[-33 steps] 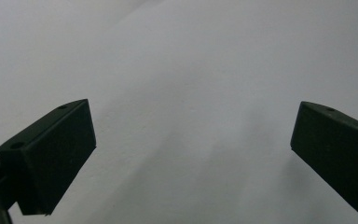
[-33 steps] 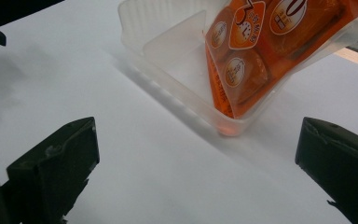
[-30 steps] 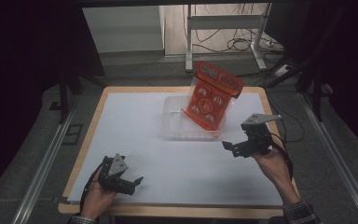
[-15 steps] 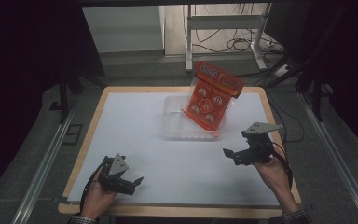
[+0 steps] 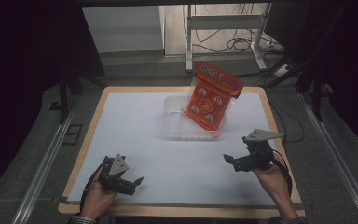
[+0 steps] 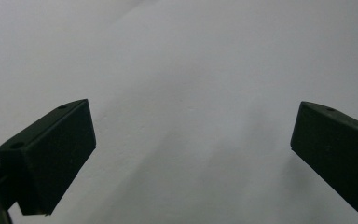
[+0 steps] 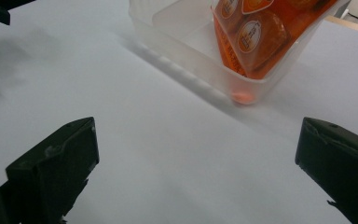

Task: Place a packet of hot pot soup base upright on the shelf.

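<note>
Packet (image 5: 210, 100) leaned tilted in the clear tub (image 5: 175, 125) mid-table, top edge jutting over the rim. Both claws were released and empty: right gripper (image 5: 230, 161) near the tub, left gripper (image 5: 133, 183) well apart. Best move, I'd judge: right approaches square and pinches the packet's top edge, not the tub wall.

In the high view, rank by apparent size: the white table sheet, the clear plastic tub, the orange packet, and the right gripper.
1. White table sheet, by far the largest.
2. Clear plastic tub.
3. Orange packet, leaning in the tub; close to the tub in size, so this order is unsure.
4. Right gripper, smallest, though it sits nearer the camera.
</note>
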`<state>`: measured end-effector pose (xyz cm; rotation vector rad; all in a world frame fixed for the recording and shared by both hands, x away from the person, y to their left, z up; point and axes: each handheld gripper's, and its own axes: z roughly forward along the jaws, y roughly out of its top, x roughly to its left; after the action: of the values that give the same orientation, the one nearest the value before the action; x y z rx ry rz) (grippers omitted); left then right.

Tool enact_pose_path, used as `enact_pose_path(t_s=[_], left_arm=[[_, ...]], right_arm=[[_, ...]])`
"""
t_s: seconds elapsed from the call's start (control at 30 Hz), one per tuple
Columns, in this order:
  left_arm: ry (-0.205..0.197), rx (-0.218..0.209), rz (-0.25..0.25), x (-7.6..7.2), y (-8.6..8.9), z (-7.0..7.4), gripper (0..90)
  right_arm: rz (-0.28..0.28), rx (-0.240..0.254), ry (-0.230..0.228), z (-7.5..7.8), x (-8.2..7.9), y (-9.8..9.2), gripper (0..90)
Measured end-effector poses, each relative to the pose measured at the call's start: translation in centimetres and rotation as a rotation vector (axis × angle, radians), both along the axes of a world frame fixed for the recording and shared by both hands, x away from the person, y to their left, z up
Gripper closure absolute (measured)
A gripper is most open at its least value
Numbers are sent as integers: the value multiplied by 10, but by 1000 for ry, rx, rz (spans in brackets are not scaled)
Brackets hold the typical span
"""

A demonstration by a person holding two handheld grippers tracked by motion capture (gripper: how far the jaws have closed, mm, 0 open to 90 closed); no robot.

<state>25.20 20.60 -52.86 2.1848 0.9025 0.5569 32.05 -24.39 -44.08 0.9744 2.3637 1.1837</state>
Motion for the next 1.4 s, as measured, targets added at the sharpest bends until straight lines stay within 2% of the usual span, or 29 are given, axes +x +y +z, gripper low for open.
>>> enact_pose_path(t_s=[0.3, 0.57, 0.83, 1.1, 1.4], left_arm=[[-1, 2, -1, 0, 0, 0, 0], [-4, 4, -3, 0, 0, -1, 0], [-11, 12, -8, 0, -1, -2, 0], [-17, 18, -11, 0, -1, -2, 0], [-18, 15, -14, 0, -1, -3, 0]], right_arm=[[-8, -23, 14, -14, -4, 0, 0], [-11, -52, 4, -25, -6, 0, 0], [-25, -64, 24, -36, -6, -2, 0], [-17, -73, 38, -44, -6, 0, 0], [-2, -117, 51, -58, -7, 5, 0]])
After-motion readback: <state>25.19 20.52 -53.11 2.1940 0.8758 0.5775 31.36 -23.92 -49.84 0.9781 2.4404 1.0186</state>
